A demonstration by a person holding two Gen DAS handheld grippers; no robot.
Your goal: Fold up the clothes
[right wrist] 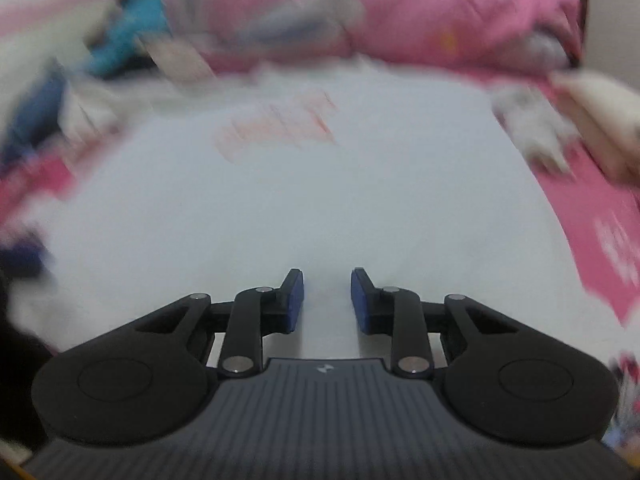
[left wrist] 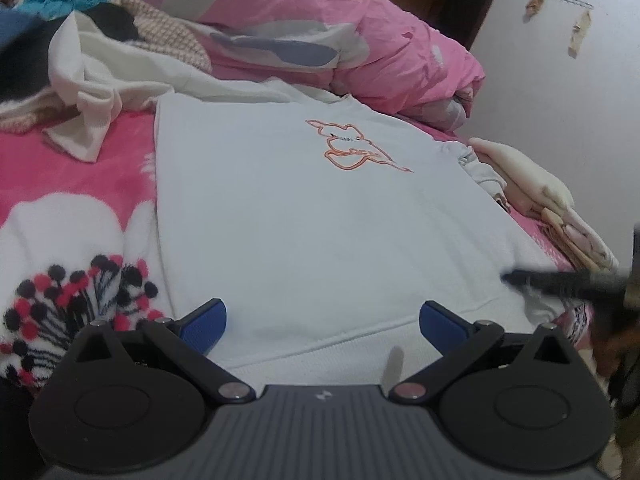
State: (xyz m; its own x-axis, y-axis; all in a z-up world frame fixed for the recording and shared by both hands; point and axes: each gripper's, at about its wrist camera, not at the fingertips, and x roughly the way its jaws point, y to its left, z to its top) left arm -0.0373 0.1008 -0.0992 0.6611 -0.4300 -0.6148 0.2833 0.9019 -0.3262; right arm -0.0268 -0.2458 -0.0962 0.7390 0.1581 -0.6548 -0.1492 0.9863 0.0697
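A white sweatshirt [left wrist: 304, 208] with an orange outline drawing [left wrist: 352, 146] lies flat, front up, on the pink flowered blanket [left wrist: 76, 184]. My left gripper [left wrist: 322, 320] hovers over its ribbed hem, open wide, nothing between the blue pads. A blurred black finger [left wrist: 560, 282] of the other gripper reaches in over the shirt's right lower corner. The right wrist view is motion-blurred. There my right gripper [right wrist: 327, 300] sits low over the sweatshirt [right wrist: 280, 208], its pads a narrow gap apart with only cloth below them.
A heap of loose clothes [left wrist: 100, 68] lies at the back left. A pink quilt [left wrist: 320, 28] is bunched along the back. A folded cream stack [left wrist: 540, 196] rests by the bed's right edge, next to the white wall [left wrist: 560, 92].
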